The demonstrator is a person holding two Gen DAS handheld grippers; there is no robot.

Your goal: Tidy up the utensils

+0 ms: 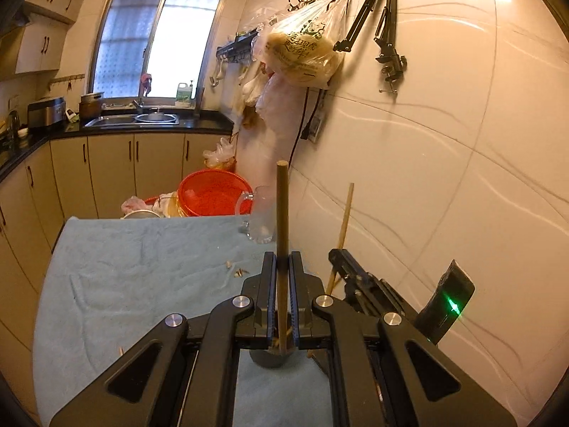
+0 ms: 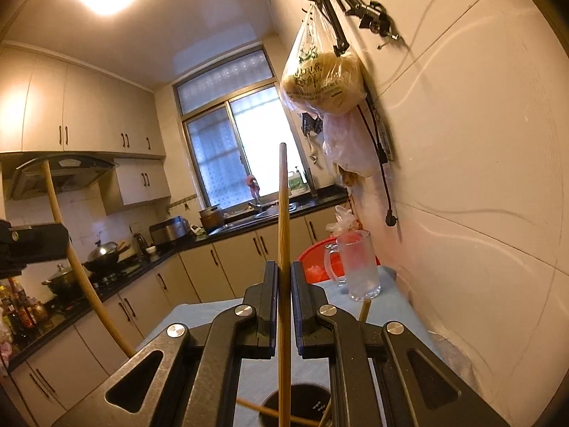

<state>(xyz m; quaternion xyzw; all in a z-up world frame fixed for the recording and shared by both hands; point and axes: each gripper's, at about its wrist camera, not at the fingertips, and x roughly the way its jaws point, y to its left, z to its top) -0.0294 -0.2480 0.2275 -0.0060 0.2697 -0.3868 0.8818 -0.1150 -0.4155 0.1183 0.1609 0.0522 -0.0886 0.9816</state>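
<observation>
A blue towel (image 1: 135, 270) covers the table, its right edge hard against the tiled wall (image 1: 444, 178). A dark holder cup (image 2: 302, 405) stands near the front edge, with a glass mug (image 2: 357, 267) at the far right corner. The left gripper (image 1: 282, 267) pinches one upright chopstick (image 1: 282, 206) above the cup; the right gripper (image 2: 283, 284) clamps another chopstick (image 2: 282, 213) likewise. The step looks like dropping sticks into the cup. Next, each needs lowering straight and release. Open room lies leftward; the wall crowds the right.

Home kitchen: steel sink (image 1: 133, 120) under window (image 1: 156, 39), beige cabinets (image 1: 110, 167), wok (image 2: 103, 252) on stove.
</observation>
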